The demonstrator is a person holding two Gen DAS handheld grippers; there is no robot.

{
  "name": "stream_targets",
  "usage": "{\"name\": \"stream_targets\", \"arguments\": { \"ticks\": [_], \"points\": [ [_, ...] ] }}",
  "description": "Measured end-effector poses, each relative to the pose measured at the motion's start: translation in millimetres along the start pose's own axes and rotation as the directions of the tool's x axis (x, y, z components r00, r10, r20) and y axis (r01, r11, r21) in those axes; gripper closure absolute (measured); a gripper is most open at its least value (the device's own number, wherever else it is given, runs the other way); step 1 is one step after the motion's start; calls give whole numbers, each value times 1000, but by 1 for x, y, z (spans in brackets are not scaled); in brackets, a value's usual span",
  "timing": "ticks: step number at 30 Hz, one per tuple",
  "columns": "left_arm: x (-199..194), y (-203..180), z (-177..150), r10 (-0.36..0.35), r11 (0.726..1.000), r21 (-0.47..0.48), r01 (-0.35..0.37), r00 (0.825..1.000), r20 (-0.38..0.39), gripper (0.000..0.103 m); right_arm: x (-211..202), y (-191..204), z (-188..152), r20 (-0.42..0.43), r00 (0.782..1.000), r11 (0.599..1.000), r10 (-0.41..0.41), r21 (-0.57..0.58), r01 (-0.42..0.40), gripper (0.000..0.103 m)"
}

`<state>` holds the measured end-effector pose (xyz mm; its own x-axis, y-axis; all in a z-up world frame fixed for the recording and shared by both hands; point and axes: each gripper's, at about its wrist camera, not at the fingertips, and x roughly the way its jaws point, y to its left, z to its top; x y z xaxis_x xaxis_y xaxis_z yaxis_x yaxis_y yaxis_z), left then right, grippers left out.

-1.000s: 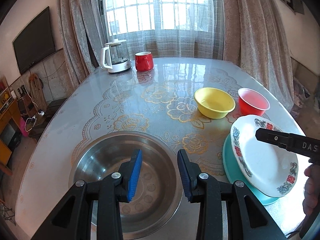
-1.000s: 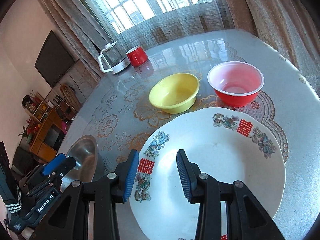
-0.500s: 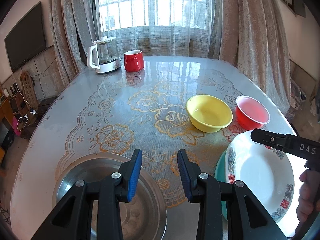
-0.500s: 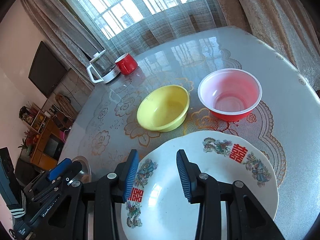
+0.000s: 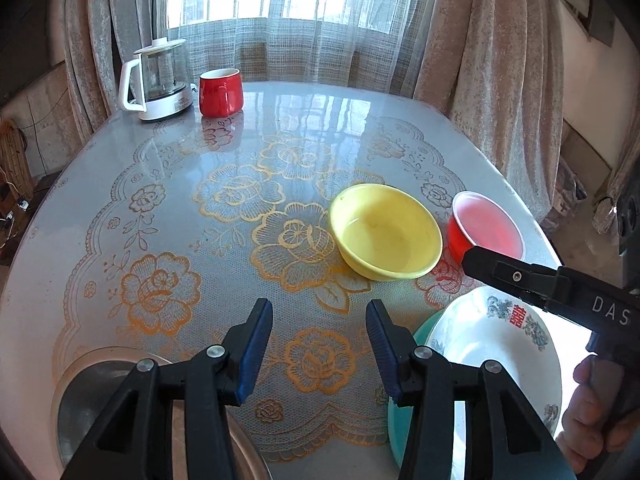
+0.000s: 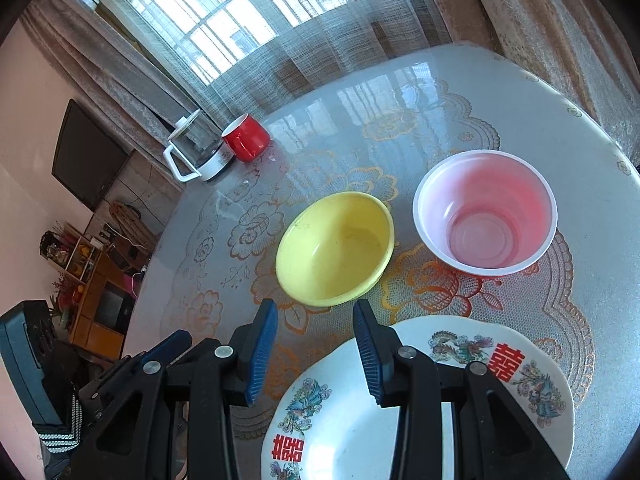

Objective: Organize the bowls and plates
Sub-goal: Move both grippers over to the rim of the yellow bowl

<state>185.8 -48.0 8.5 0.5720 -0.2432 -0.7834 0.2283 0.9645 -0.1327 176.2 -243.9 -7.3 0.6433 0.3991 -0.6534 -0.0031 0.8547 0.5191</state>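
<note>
A yellow bowl point(image 5: 386, 232) point(image 6: 334, 248) and a red plastic bowl point(image 5: 486, 228) point(image 6: 486, 212) stand side by side on the table. Nearer, a white patterned plate point(image 5: 492, 344) point(image 6: 400, 420) lies on a teal plate point(image 5: 418, 334). A steel basin point(image 5: 80, 396) sits at the near left. My left gripper point(image 5: 319, 320) hovers over bare tablecloth between the basin and the plates, its jaws opening with nothing between them. My right gripper point(image 6: 315, 320) is open and empty above the white plate's far rim, pointing at the yellow bowl; one of its fingers point(image 5: 516, 276) crosses the left wrist view.
A glass kettle point(image 5: 160, 80) and a red mug point(image 5: 221, 92) stand at the table's far left by the curtained window. The table's right edge point(image 5: 548, 240) runs just past the red bowl. A hand point(image 5: 592, 412) holds the right gripper.
My left gripper has moved forward off the steel basin to the tablecloth and its jaws have widened. The right gripper has advanced across the white plate toward the yellow bowl.
</note>
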Motion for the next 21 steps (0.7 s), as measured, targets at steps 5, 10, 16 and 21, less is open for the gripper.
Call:
{"name": "stream_targets", "arguments": {
  "ticks": [5, 10, 16, 21],
  "points": [
    [9, 0, 5, -68, 997, -24, 67, 997, -24, 46, 1, -5, 5, -5, 1000, 1000, -1, 26, 2, 63],
    [15, 7, 7, -51, 998, -32, 50, 998, -36, 45, 2, -6, 5, -5, 1000, 999, -5, 39, 5, 63],
    [20, 17, 9, -74, 994, -88, 70, 996, -50, 45, 4, -2, 6, -18, 1000, 1000, 2, 30, -1, 63],
    [25, 17, 14, -84, 992, -103, 73, 992, -98, 45, 8, 0, 10, -55, 998, 999, 26, 41, -24, 63]
  ]
}}
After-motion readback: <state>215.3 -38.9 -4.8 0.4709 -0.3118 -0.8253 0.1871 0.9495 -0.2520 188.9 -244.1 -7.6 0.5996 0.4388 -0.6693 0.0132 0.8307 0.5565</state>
